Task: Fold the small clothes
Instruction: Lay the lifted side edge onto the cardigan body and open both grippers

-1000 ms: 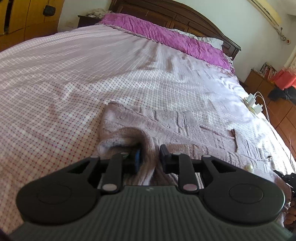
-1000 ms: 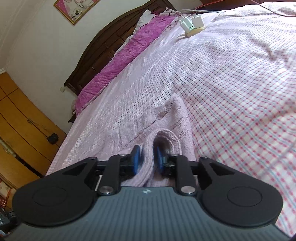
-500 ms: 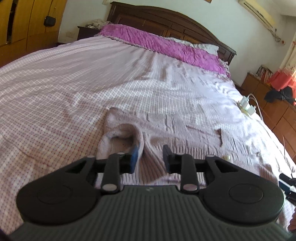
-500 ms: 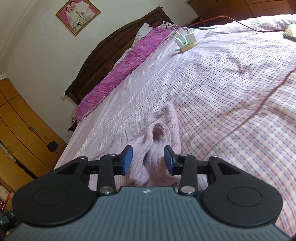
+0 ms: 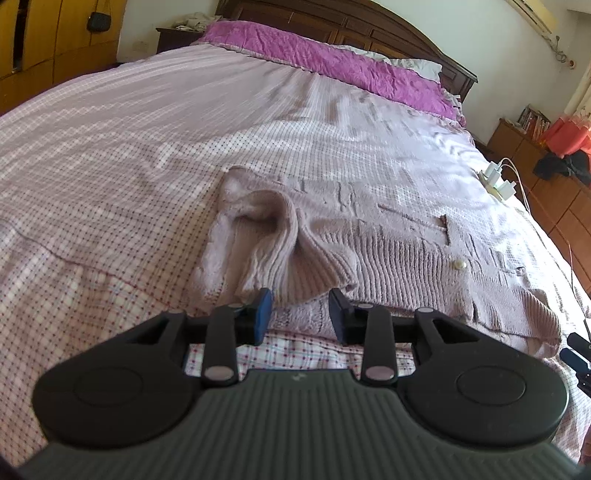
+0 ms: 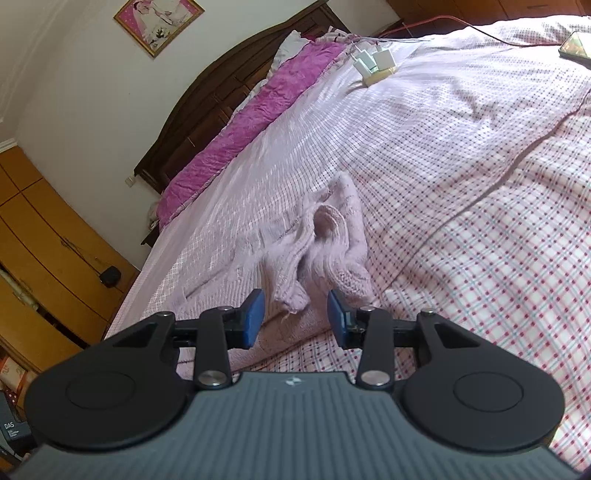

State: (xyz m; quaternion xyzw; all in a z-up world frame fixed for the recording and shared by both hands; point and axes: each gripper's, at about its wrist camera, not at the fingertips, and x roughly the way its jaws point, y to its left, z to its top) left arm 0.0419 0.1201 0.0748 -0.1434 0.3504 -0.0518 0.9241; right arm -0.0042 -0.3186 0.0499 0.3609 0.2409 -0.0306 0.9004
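Note:
A small pale pink knitted cardigan (image 5: pixel 388 254) lies flat on the checked bedspread (image 5: pixel 110 177). Its left sleeve (image 5: pixel 266 236) is folded in over the body and lies bunched with the cuff toward me. My left gripper (image 5: pixel 300 314) is open and empty, just short of that cuff. In the right wrist view the other sleeve (image 6: pixel 317 251) lies folded and bunched on the cardigan. My right gripper (image 6: pixel 295 317) is open and empty, with the cuff end just ahead of its fingertips.
A purple pillow cover (image 5: pixel 332 62) and dark wooden headboard (image 5: pixel 369 26) lie at the far end. White chargers on a power strip (image 6: pixel 373 62) sit on the bed, with a phone (image 6: pixel 574 44) near the edge. Wooden wardrobes (image 6: pixel 48 236) stand beside the bed.
Both grippers have opened and let go of the sleeves. Both have drawn back toward me, leaving the sleeves folded on the cardigan.

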